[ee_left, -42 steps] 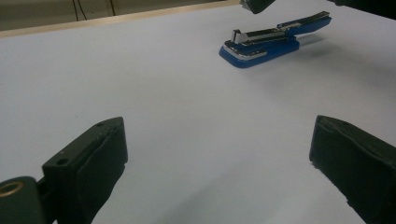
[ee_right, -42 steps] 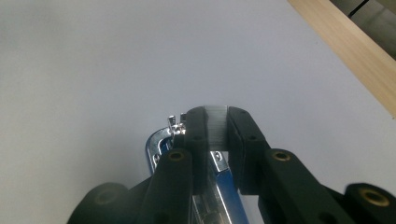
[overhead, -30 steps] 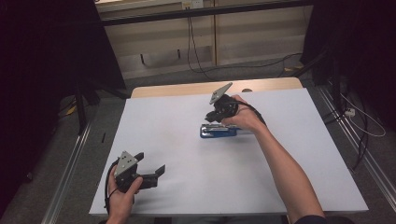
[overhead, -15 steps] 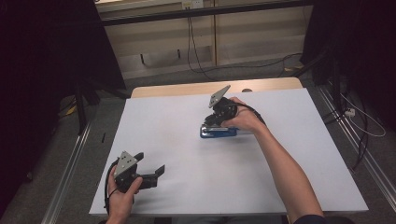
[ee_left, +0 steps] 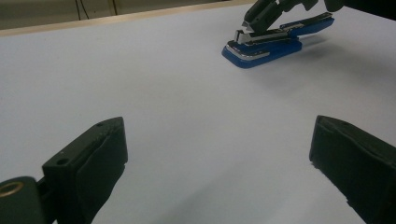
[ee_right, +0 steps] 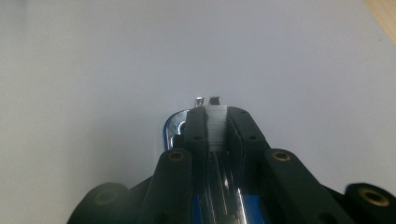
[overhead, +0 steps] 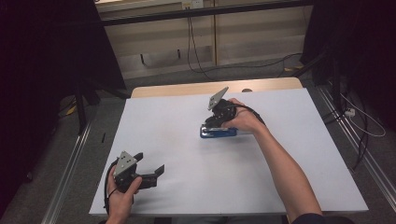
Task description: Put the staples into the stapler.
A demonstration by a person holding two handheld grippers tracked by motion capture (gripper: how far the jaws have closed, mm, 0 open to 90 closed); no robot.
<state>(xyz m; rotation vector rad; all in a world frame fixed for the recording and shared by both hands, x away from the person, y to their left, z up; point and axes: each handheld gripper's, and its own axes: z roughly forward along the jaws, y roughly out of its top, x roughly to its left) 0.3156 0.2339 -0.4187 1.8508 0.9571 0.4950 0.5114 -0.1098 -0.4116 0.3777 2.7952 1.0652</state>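
Your right gripper (overhead: 212, 122) is clamped narrow on a strip of staples (ee_right: 216, 126) sitting in the open blue stapler (overhead: 218, 132), which lies flat on the white table (overhead: 289, 154) a little past its centre, toward one o'clock. In the left gripper view the stapler (ee_left: 264, 44) lies well ahead toward one o'clock. Your left gripper (overhead: 152, 169) rests at seven o'clock near the table's front edge, jaws spread wide with nothing between them.

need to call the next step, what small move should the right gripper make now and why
Probably lower the staple strip into the open blue stapler and release: the right gripper is shut on it above the magazine, while the left gripper sits open, well away.
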